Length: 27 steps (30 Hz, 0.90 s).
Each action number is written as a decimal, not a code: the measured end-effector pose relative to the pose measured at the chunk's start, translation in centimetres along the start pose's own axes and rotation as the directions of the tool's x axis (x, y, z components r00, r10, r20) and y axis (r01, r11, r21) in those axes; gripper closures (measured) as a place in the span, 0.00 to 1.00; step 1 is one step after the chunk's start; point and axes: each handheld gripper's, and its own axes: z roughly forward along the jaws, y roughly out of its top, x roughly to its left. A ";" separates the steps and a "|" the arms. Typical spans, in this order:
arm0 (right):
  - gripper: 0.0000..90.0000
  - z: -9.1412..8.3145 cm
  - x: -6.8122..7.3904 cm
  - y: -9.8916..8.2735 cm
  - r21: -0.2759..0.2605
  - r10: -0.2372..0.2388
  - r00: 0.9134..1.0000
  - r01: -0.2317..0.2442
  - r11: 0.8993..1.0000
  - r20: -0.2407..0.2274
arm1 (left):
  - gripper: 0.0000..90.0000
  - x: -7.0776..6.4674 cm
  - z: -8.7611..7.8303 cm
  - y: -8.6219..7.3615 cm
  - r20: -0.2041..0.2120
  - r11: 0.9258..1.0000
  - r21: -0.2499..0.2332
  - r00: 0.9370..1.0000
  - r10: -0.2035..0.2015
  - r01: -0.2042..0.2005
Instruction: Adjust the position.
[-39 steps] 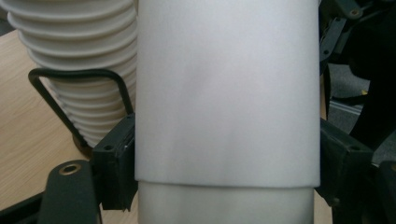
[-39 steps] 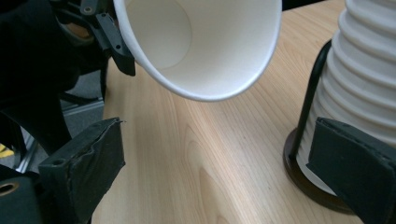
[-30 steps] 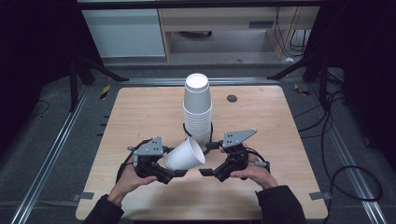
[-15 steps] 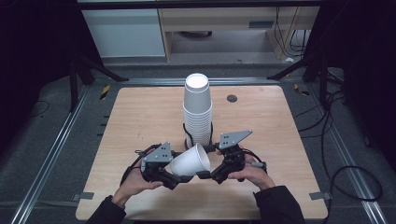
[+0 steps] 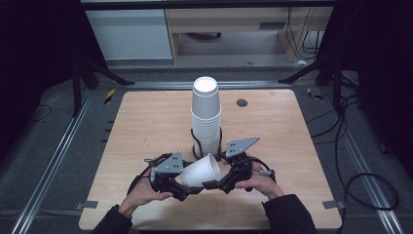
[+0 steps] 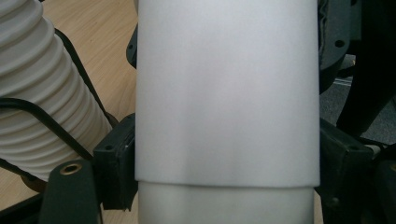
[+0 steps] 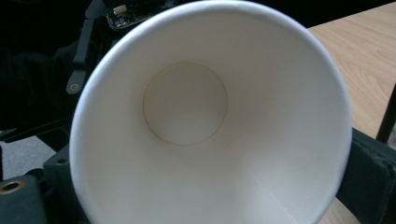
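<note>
**Paper cup held between two grippers over the table's near edge**

Clenched jaws first: the left gripper (image 5: 187,191) clamps the wall of a single white paper cup (image 5: 200,171), its black jaws pressing both sides of the cup (image 6: 227,93) in the left gripper view. The right gripper (image 5: 217,184) meets the same cup at its mouth end; in the right gripper view the open rim and round bottom of the cup (image 7: 210,135) face the camera, with black jaw parts at the lower corners, but whether these jaws pinch the rim cannot be told. The cup lies tilted on its side, mouth toward 4 o'clock, held above the wooden table (image 5: 146,122) at about 6 o'clock of the board. Just behind it, toward 12 o'clock, a tall stack of white cups (image 5: 206,114) stands bottom-up in a black wire holder (image 5: 196,144); the ribbed rims of that stack (image 6: 42,93) show at 9 o'clock in the left gripper view. A dark round spot (image 5: 242,103) marks the tabletop at 1 o'clock.

The cup looks feather-light, thin-walled and easy to crush; its smooth paper may slip. The stiffer places to grip are likely the rolled rim and the base ring, with gentle pressure at mid-wall. No brand, label or writing can be read on the cup or stack.
</note>
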 end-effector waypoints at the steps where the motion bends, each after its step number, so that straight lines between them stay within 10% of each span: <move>1: 0.06 0.0 0.0 0.0 -0.001 -0.002 1.000 0.002 1.000 0.000 | 0.25 0.0 0.0 0.0 0.000 1.000 -0.003 1.000 0.001 -0.001; 27: 0.09 -1.4 0.3 0.5 -0.001 -0.038 0.999 0.038 0.999 0.038 | 0.13 0.4 -1.0 -0.1 0.013 0.999 0.034 1.000 -0.023 0.023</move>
